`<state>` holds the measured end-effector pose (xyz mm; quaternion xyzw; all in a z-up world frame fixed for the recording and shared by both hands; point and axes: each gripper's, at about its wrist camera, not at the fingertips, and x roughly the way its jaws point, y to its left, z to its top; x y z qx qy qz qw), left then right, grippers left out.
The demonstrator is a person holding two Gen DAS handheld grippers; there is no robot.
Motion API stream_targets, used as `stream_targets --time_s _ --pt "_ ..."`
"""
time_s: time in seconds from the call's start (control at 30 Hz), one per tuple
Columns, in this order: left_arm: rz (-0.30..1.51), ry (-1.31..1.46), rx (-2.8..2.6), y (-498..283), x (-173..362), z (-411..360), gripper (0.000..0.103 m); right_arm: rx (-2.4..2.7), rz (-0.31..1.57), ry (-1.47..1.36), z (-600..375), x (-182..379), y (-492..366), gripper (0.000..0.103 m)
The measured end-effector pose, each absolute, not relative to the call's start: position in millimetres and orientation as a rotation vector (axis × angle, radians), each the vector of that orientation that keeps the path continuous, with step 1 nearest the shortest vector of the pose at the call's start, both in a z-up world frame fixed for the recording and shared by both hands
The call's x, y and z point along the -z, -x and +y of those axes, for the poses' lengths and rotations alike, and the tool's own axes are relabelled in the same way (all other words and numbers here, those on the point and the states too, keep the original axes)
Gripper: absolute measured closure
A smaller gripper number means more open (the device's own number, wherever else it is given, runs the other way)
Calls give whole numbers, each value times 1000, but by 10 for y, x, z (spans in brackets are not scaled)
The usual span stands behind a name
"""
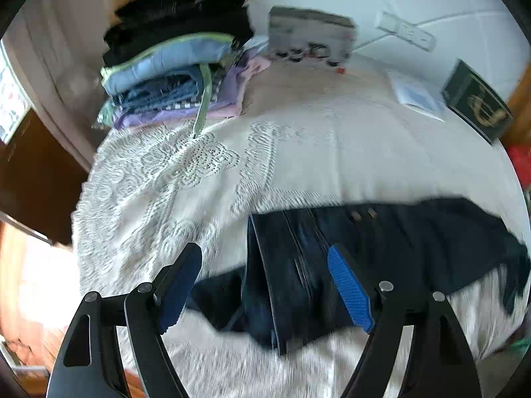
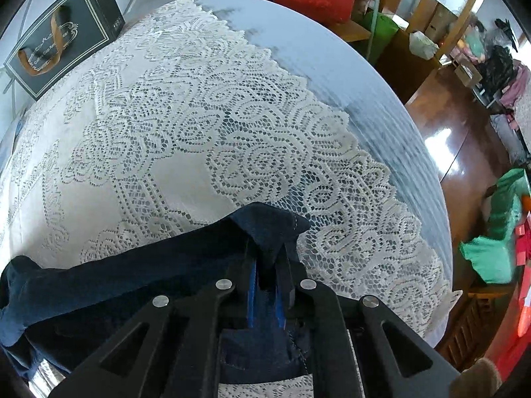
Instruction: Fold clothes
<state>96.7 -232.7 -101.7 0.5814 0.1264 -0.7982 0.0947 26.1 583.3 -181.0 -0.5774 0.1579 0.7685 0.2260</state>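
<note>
A dark navy garment lies on the white lace tablecloth at the near side of the table. My left gripper is open, its blue pads spread above the garment's left part, holding nothing. In the right wrist view my right gripper is shut on a corner of the same navy garment, which trails off to the left over the lace cloth.
A stack of folded clothes stands at the table's far left. A dark gift bag, a clear packet and a printed box sit at the far side. The table edge drops off to the right, with floor and clutter beyond.
</note>
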Motion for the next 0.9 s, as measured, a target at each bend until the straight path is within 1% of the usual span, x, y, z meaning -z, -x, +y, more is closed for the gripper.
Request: stream_targets --time_s 0.17,0.23,0.3,0.33,0.37,0.4,0.43,0.5,0.57,0.67,0.77,0.8,0.87,0.9 --pt "492 -1787 2283 -646 1356 -2505 24 -2116 452 1586 5830 1833 -285 94" --pt "538 -1811 2247 -517 1491 -2576 24 -2117 455 1577 5838 1811 -294 91" --pt "593 -1829 2230 -430 1602 -2615 30 -2119 458 1568 5847 1789 -302 89" --pt "619 -1830 2250 -445 1602 -2586 52 -2120 460 1563 5851 1778 -306 89" --pt "592 -1820 2267 -443 1557 -2546 72 -2121 462 1559 5856 1766 -310 89" --pt "525 -1798 2280 -432 1475 -2490 77 -2122 463 1552 5859 1752 -315 89" --pt "462 -1773 2297 -416 1373 -2430 84 -2122 465 1527 5852 1698 -320 90" --pt "326 -1670 2365 -342 1005 -2305 88 -2172 454 1441 5828 1469 -293 94" --pt "245 -1558 2437 -193 629 -2243 88 -2247 436 1321 5791 1144 -248 94" --pt "159 -1408 2521 105 150 -2212 89 -2277 417 1310 5743 1013 150 94" --pt "89 -1346 2505 613 28 -2335 88 -2307 398 1299 5695 881 548 94" --pt "67 -1326 2499 782 -12 -2376 86 -2317 392 1295 5679 837 680 94" --pt "8 -1260 2440 1084 44 -2467 62 -2337 379 1287 5647 750 945 89" --pt "-23 -1224 2401 1228 97 -2513 53 -2347 373 1283 5631 706 1078 69"
